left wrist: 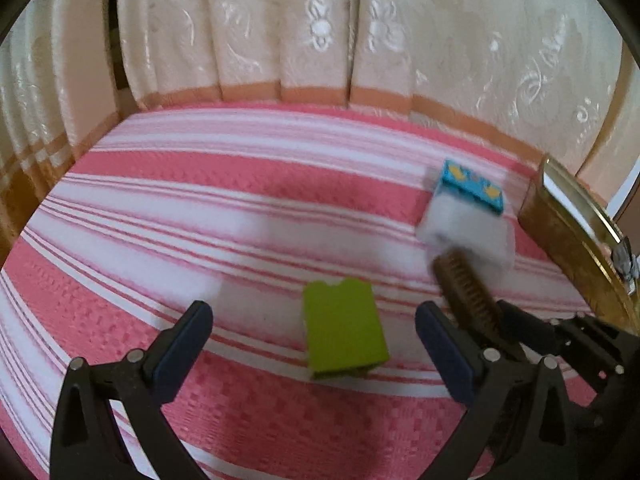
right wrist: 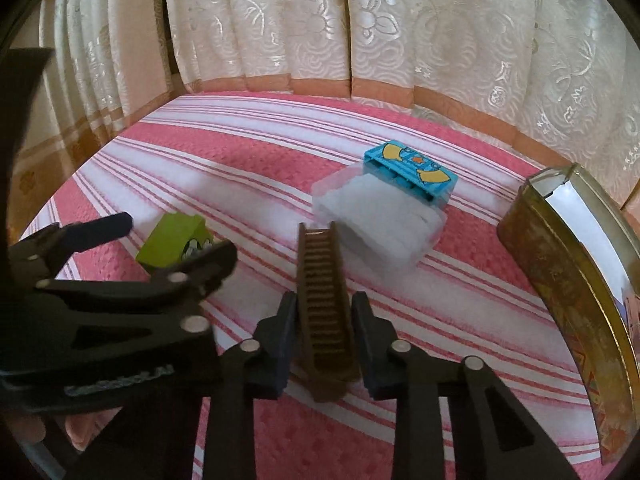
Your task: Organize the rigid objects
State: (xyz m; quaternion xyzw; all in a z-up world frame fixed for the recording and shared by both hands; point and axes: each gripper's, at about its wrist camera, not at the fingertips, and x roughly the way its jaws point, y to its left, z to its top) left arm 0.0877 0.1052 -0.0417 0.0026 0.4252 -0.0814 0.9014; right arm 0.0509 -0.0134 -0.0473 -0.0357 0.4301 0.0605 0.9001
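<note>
One ribbed brown stair piece [right wrist: 326, 300], clamped

The gold tin [right wrist: 560, 280] runs off the right edge; the clear box [left wrist: 466, 232] is motion-blurred in the left wrist view

green block [left wrist: 344, 328] lies on its side on pink/white striped cloth, printed face toward rt. brown ribbed stair pc [right wrist: 326, 312] angled lengthwise, far end at clear plastic box [right wrist: 380, 224]. blue block [right wrist: 412, 176] w/ yellow marks sits against box's far edge. gold tin [right wrist: 560, 276] at rt, open.
</note>
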